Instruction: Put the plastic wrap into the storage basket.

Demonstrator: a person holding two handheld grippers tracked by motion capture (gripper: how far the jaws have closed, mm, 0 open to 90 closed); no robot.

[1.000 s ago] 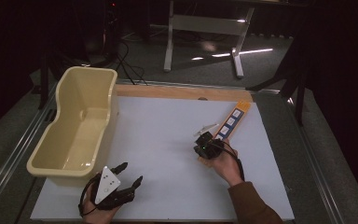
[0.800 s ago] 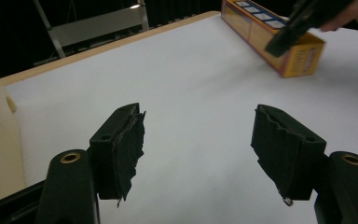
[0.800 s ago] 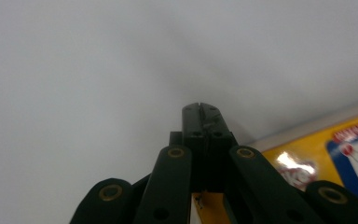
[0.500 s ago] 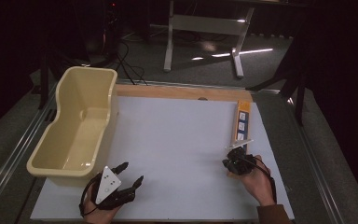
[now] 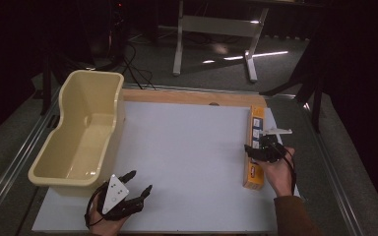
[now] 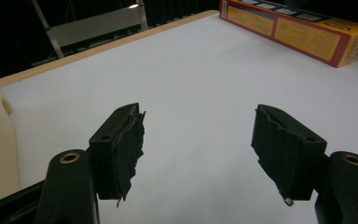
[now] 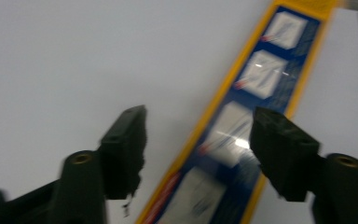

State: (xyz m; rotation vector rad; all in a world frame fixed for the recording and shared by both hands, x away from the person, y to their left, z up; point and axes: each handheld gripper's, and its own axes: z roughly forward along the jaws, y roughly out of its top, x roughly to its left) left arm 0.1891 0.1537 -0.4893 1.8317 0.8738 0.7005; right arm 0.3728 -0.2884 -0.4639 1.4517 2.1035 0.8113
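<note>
Right hand-held gripper [image 5: 260,150] sits over the box [image 5: 255,162], jaws just opened, nothing clamped. Box lies flat at desk's [image 5: 187,147] right edge, long axis near-to-far. Your left one's [image 5: 140,184] apart too, way off. Grab w/ right, across the narrow width.

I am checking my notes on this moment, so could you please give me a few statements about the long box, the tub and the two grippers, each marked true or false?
1. The long yellow box lies flat on the white table top near its right edge. True.
2. The cream tub holds the box. False: the tub looks empty, and the box lies far from it across the table.
3. The right gripper is clamped on the box. False: its jaws have just been opening and stand apart above the box, not pressing on it.
4. The left gripper is open with nothing between its jaws. True.
5. The left gripper touches the box. False: it sits near the tub at the table's front left.
</note>
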